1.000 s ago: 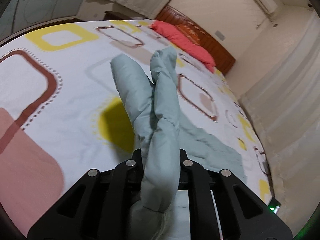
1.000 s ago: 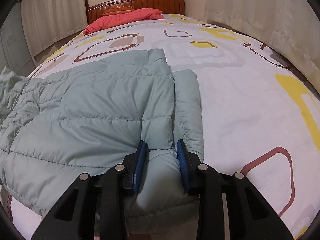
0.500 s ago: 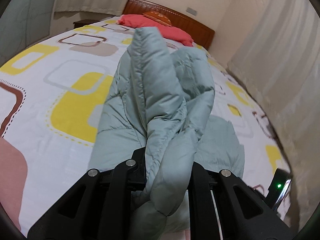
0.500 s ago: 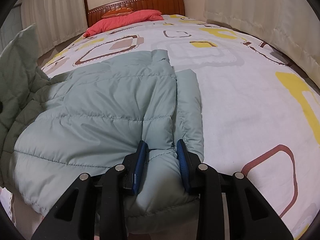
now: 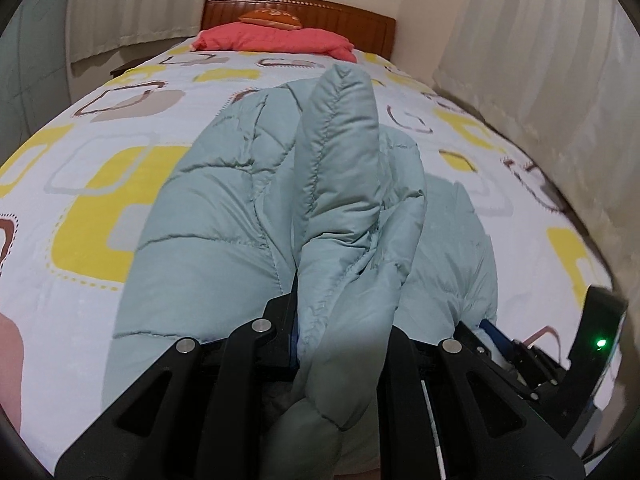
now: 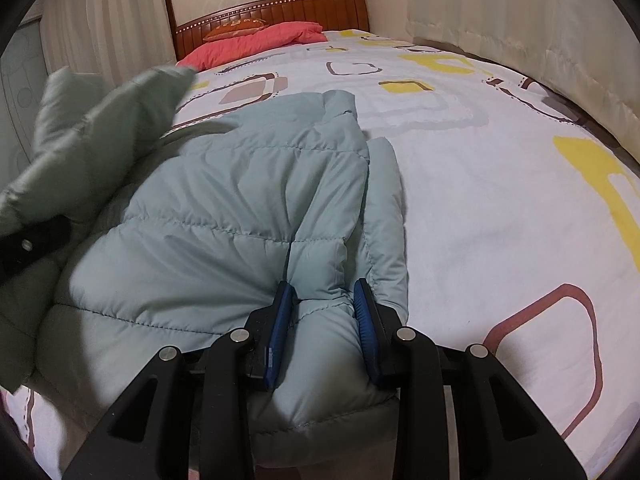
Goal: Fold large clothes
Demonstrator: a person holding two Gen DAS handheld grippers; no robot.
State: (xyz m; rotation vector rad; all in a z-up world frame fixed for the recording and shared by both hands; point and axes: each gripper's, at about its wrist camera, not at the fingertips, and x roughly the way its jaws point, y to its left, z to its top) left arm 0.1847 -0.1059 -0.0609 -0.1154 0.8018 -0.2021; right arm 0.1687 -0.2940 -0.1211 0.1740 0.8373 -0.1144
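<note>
A pale green quilted puffer jacket (image 6: 240, 208) lies on the bed near its foot. My right gripper (image 6: 322, 300) is shut on the jacket's lower hem, and its blue pads (image 6: 362, 308) pinch a thick fold of padding. My left gripper (image 5: 340, 316) is shut on another bunched part of the jacket (image 5: 344, 184), held up off the bed so the fabric stands in front of the lens and hides its fingertips. From the right wrist view that lifted part (image 6: 92, 136) hangs at the left, above the spread jacket. The right gripper's body (image 5: 532, 364) shows at the lower right of the left wrist view.
The bed (image 6: 500, 200) wears a white sheet with yellow and brown squares. A red pillow (image 5: 276, 38) and an orange cushion (image 6: 236, 28) lie against the wooden headboard (image 6: 280, 4). Curtains hang along both sides.
My left gripper has swung the lifted part of the jacket across towards the right gripper and rolled with it. The right gripper has held still on the hem.
</note>
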